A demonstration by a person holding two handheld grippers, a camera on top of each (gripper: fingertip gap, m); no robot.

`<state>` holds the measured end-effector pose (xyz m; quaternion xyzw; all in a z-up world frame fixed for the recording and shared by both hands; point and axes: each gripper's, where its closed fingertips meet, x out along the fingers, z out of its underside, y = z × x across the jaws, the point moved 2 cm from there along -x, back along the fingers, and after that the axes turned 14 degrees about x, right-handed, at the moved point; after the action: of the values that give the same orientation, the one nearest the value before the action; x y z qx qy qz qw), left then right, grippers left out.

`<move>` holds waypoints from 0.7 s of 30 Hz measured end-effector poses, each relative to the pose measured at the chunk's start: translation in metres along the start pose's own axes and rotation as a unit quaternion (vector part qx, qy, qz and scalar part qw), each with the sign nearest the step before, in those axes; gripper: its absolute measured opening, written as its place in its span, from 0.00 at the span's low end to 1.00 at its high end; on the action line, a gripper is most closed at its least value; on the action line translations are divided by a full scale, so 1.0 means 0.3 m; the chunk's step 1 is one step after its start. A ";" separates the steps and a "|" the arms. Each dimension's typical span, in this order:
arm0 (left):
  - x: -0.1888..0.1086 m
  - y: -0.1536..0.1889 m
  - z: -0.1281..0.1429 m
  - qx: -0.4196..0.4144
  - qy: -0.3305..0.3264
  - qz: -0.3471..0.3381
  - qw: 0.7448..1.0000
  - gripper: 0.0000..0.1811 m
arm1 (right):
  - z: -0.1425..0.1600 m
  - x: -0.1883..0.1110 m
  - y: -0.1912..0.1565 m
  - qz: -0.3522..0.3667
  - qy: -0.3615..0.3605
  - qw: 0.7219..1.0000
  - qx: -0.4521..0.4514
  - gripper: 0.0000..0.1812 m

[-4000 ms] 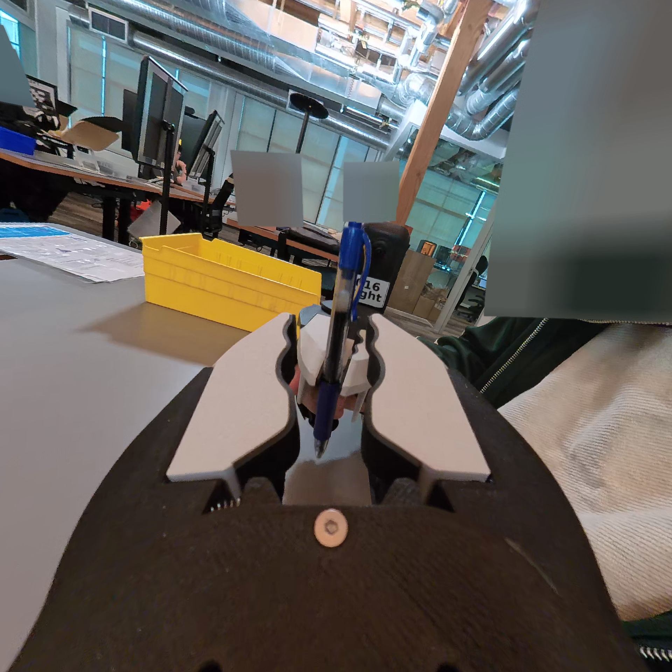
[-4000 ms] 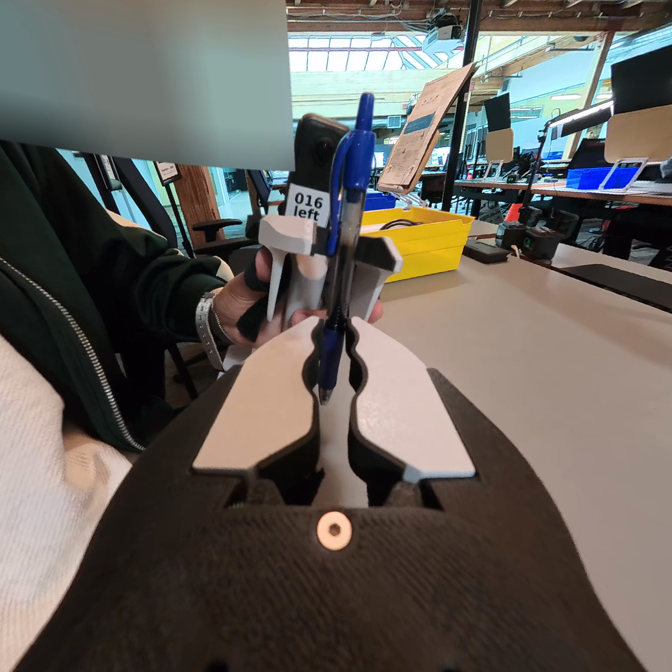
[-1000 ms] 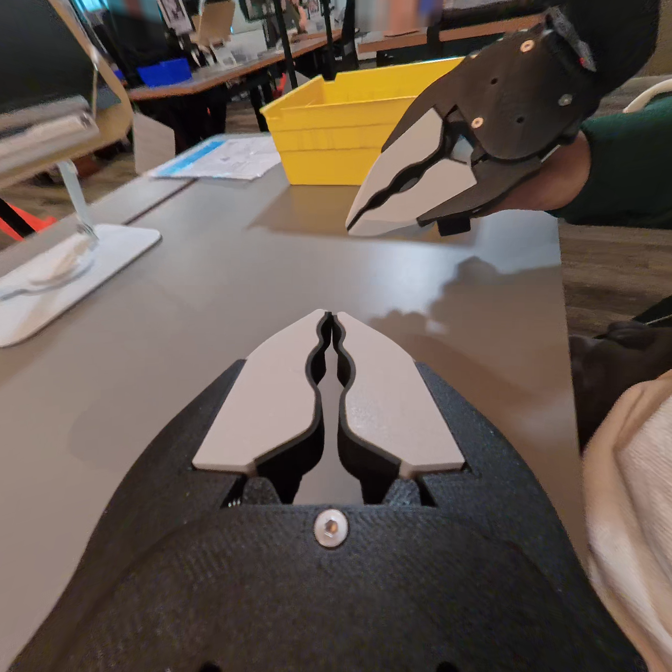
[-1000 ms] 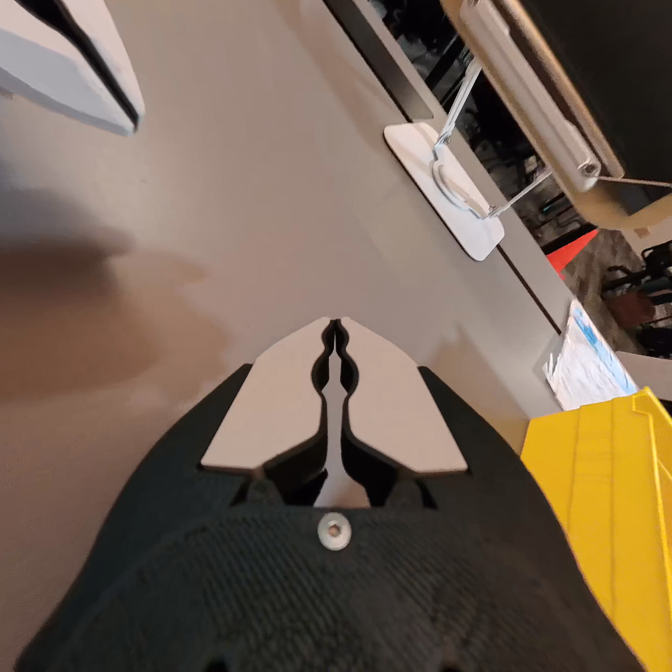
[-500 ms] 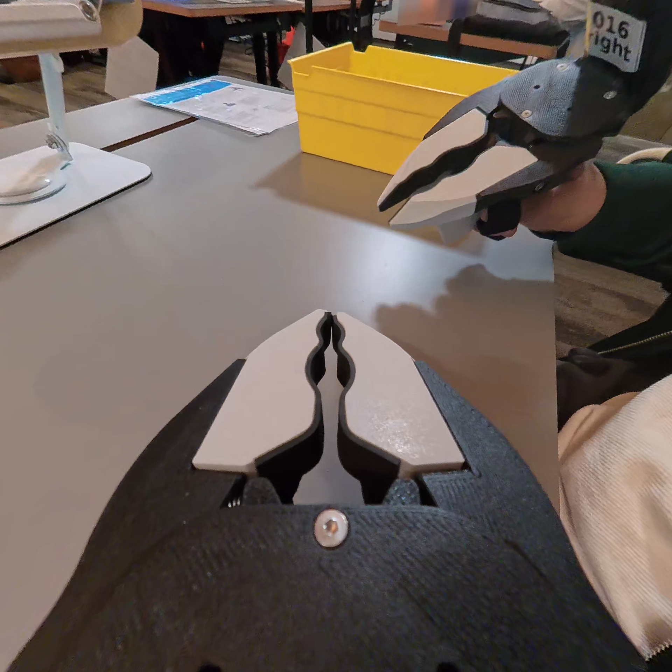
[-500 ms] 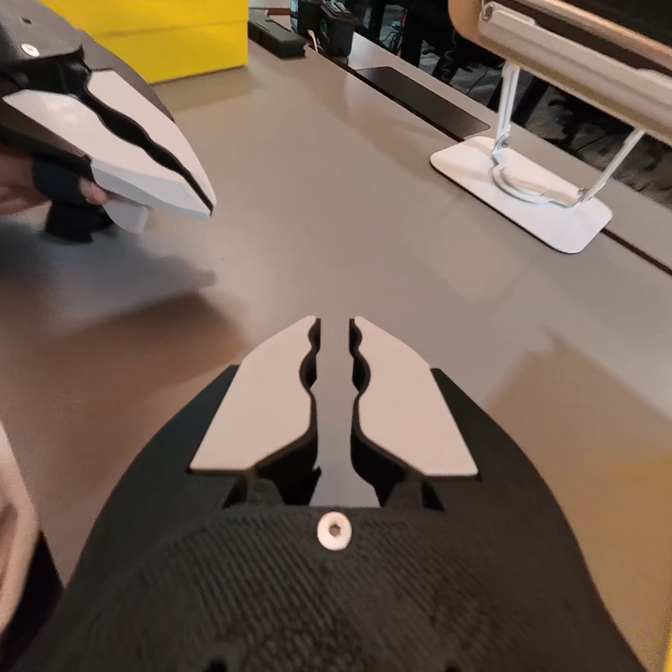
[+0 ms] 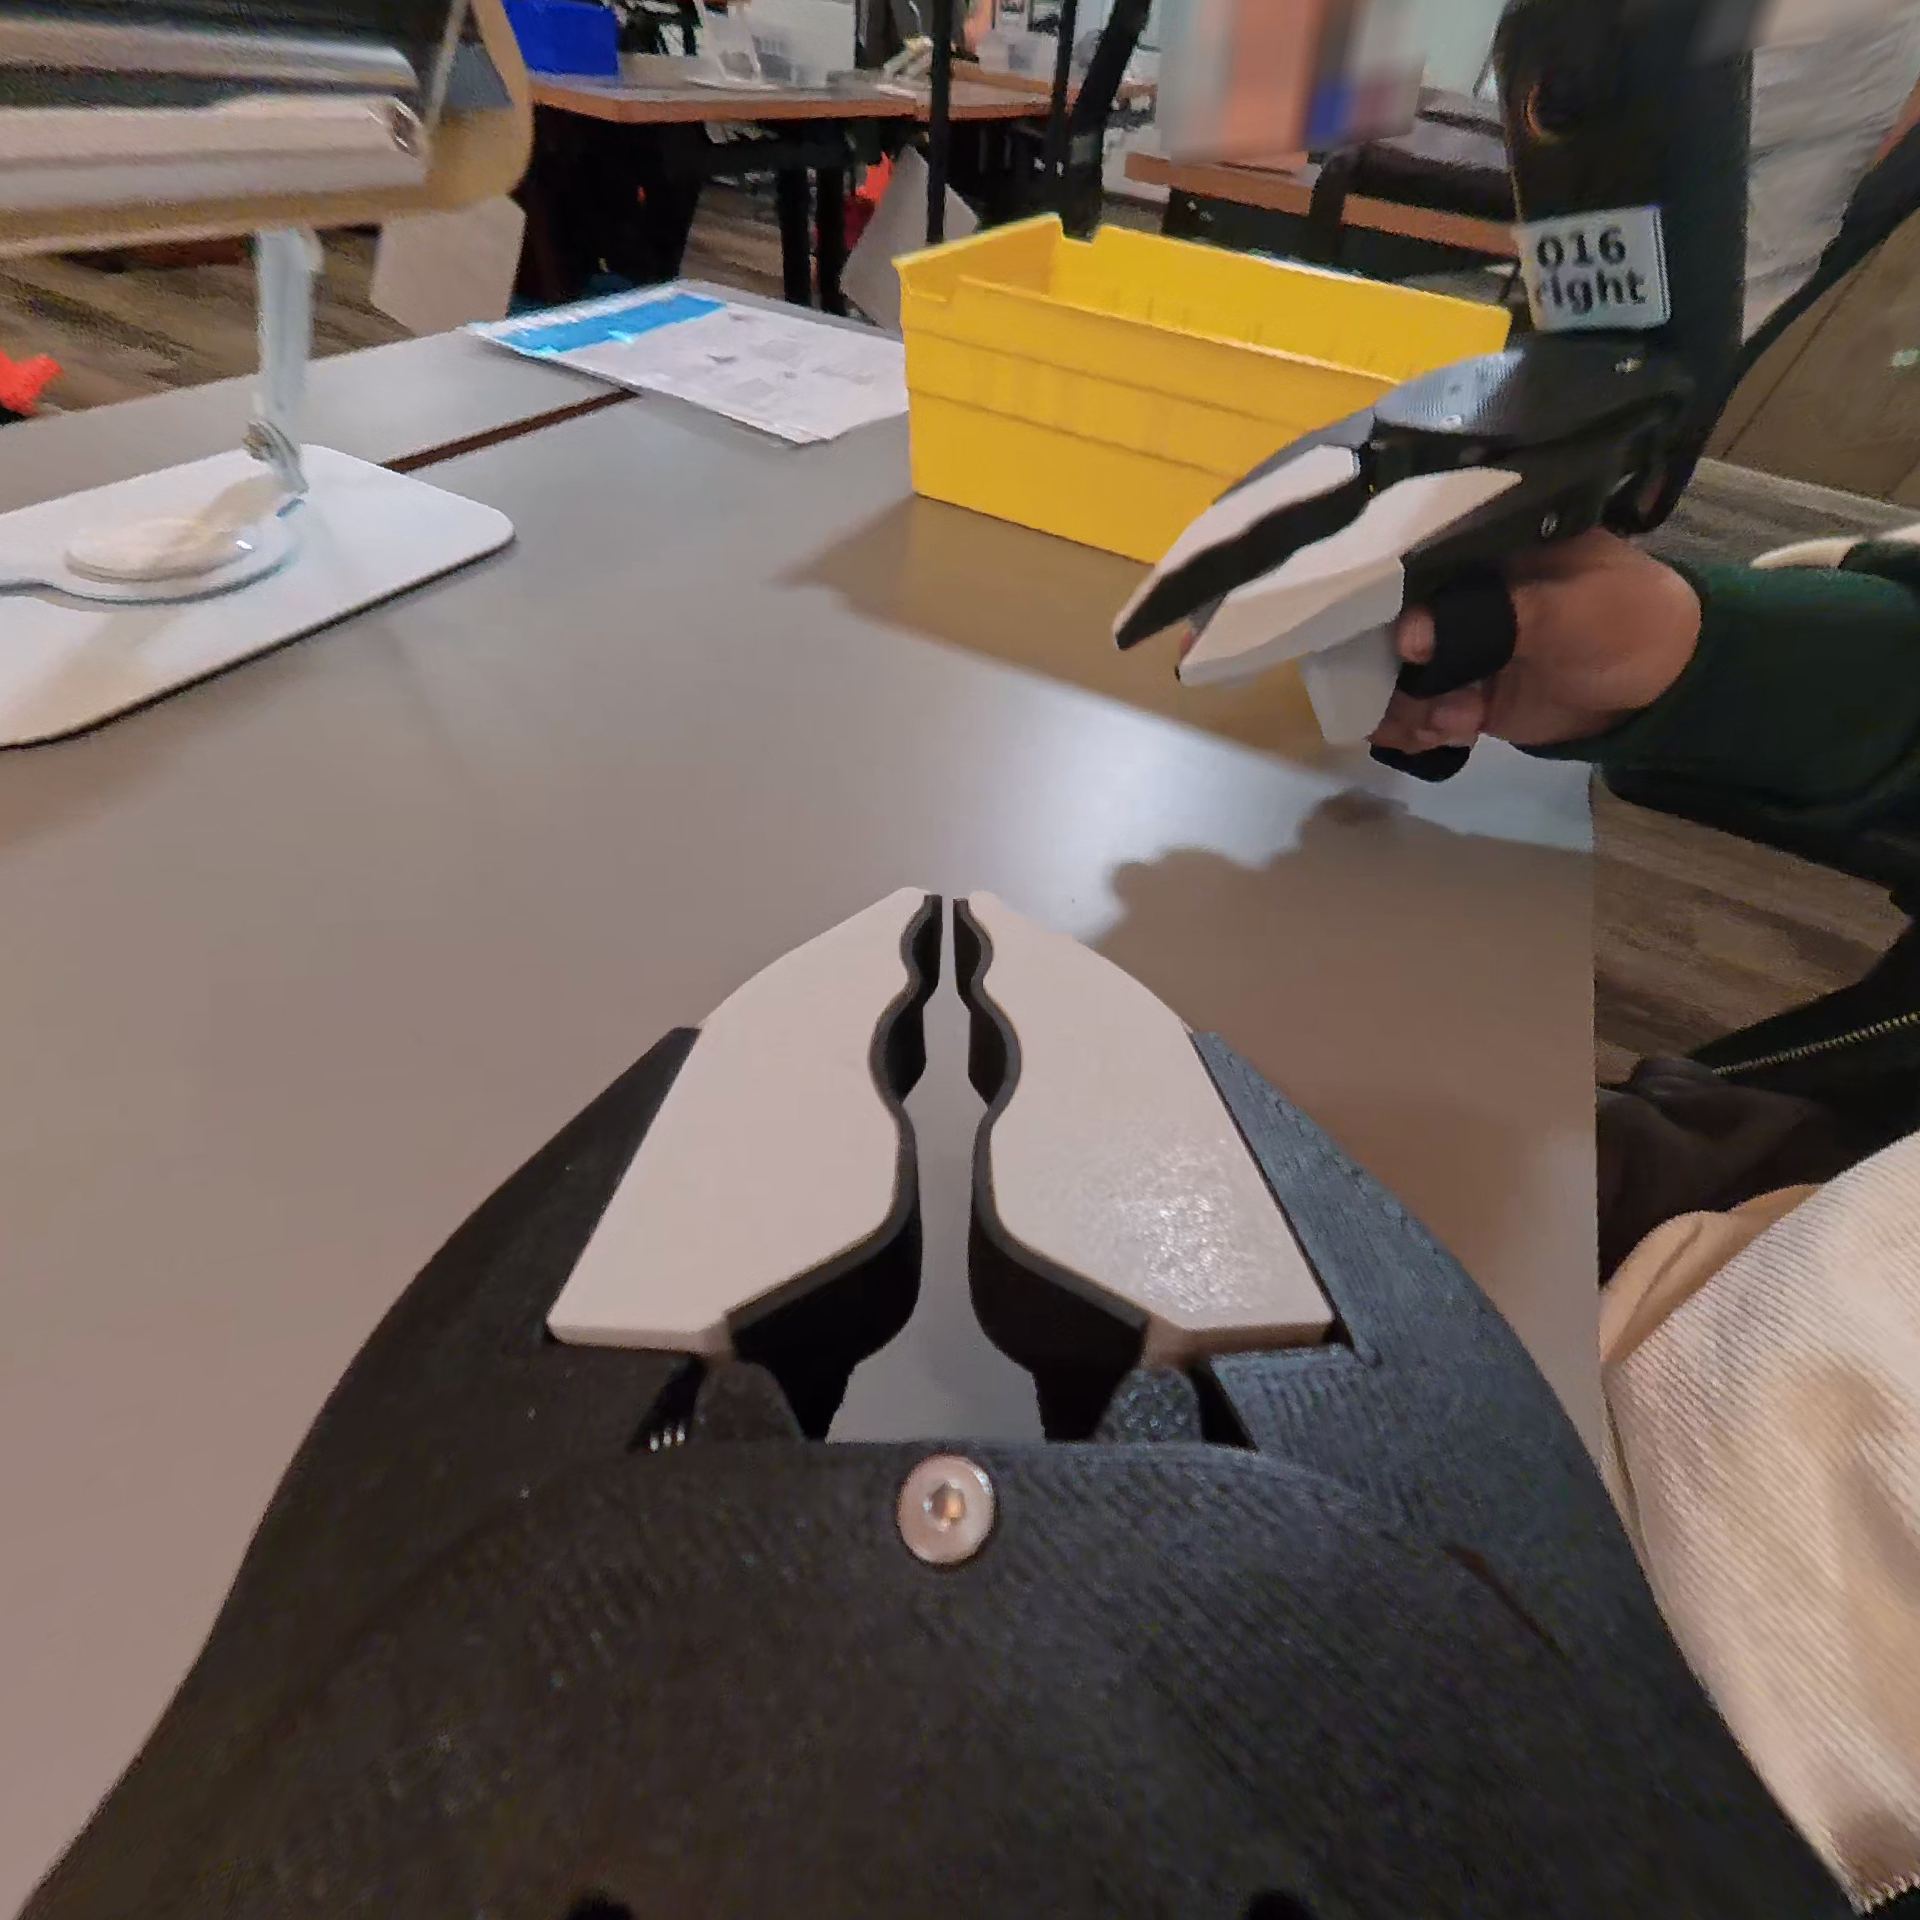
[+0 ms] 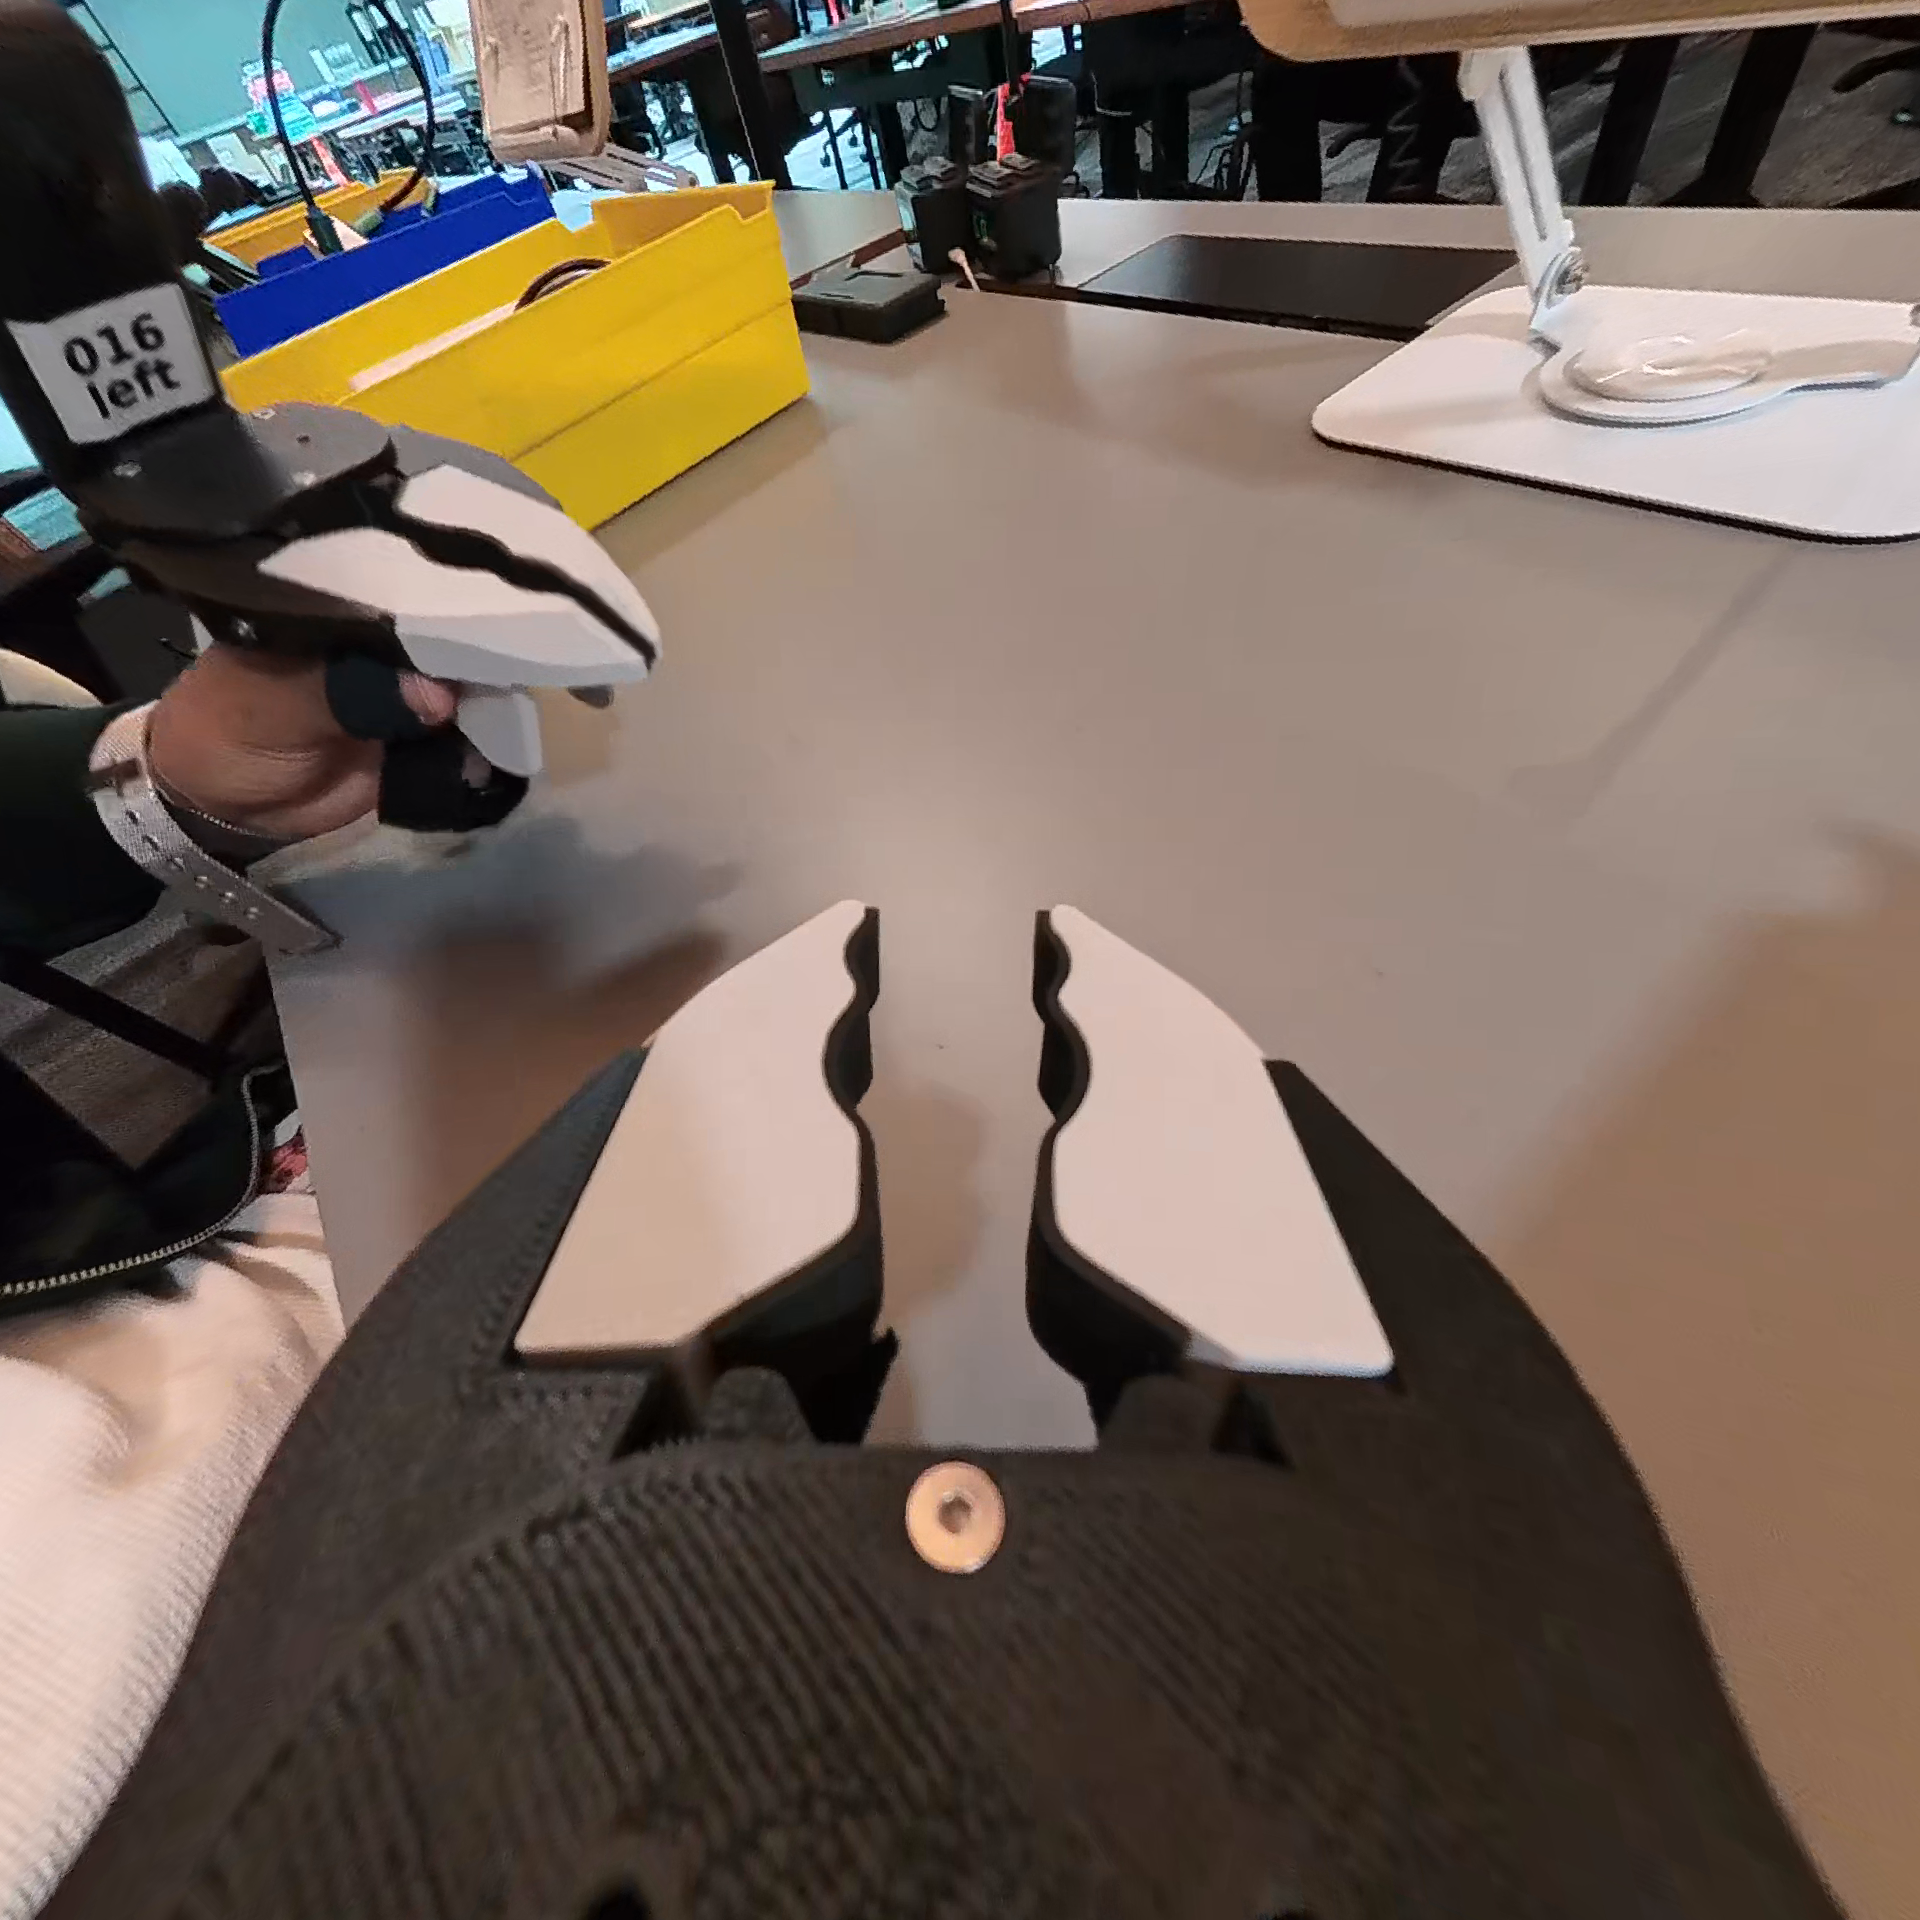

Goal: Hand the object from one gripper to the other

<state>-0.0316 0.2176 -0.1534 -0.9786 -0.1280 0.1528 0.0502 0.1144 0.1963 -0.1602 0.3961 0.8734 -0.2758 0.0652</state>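
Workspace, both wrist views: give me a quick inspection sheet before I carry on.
Surface: grey table, bare in the middle.
Job's things: nothing seen; no object in either tongs.
Clutter: yellow bin, printed sheet, white stand base, black pad.
Grippers: left tongs shut and empty; right tongs open and empty.
Cables: a black cable behind the bins.
Surroundings: desks, blue bin.
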 end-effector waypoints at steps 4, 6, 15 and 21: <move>-0.069 -0.076 -0.045 0.000 0.009 -0.046 0.999 0.07 | 0.008 0.006 -0.013 -0.005 -0.008 1.000 -0.007 0.14; -0.148 -0.152 -0.071 0.010 -0.005 -0.094 0.995 0.12 | 0.009 0.005 -0.018 -0.007 -0.008 1.000 -0.008 0.14; -0.959 -0.510 -0.122 -0.058 -0.010 -0.366 0.929 0.04 | 0.010 0.004 -0.014 -0.021 -0.006 1.000 0.011 0.13; -1.152 -0.522 0.232 -0.296 -0.141 -0.310 0.892 0.01 | 0.018 0.021 -0.019 -0.030 -0.015 0.999 0.020 0.13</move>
<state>-0.4083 0.2806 -0.0990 -0.8268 -0.4702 0.2209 -0.2157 0.1054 0.1946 -0.1646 0.3669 0.8781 -0.3008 0.0624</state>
